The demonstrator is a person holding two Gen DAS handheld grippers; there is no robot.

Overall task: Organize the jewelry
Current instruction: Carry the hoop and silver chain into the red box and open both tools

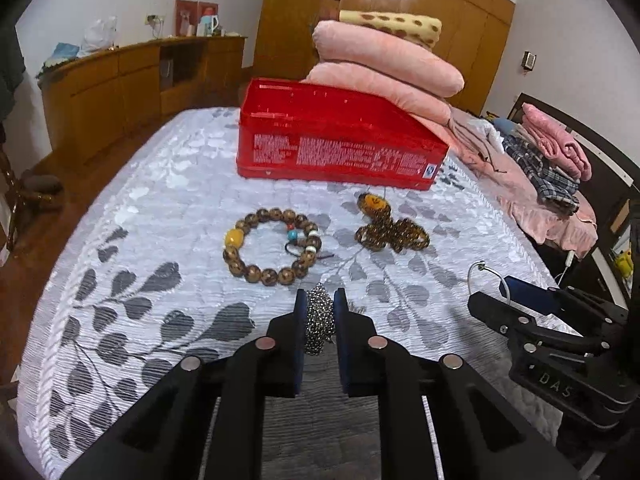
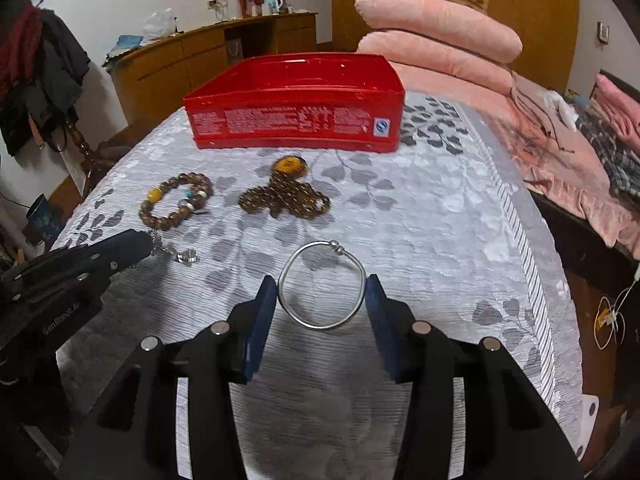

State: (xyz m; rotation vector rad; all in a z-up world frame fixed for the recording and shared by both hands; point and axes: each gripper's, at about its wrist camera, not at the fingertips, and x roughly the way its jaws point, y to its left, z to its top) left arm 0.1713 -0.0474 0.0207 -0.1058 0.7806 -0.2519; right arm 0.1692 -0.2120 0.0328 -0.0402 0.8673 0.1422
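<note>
My left gripper [image 1: 320,300] is shut on a bunched silver chain [image 1: 319,320] just above the bedspread; in the right wrist view the chain's charm [image 2: 182,255] dangles from its tips. A silver bangle [image 2: 320,325] sits pinched across its width between the blue pads of my right gripper [image 2: 322,284]. Further back lie a wooden bead bracelet [image 1: 276,276] with a yellow bead and a heap of amber beads [image 1: 392,234]. Behind them stands an open red tin box [image 1: 340,152], also seen in the right wrist view [image 2: 296,120].
Everything rests on a bed with a grey leaf-patterned cover [image 1: 160,200]. Stacked pink pillows [image 1: 384,60] sit behind the box, and folded clothes [image 1: 552,160] lie at the right. A wooden sideboard [image 1: 120,80] lines the far wall. The bed's edge drops off at the left.
</note>
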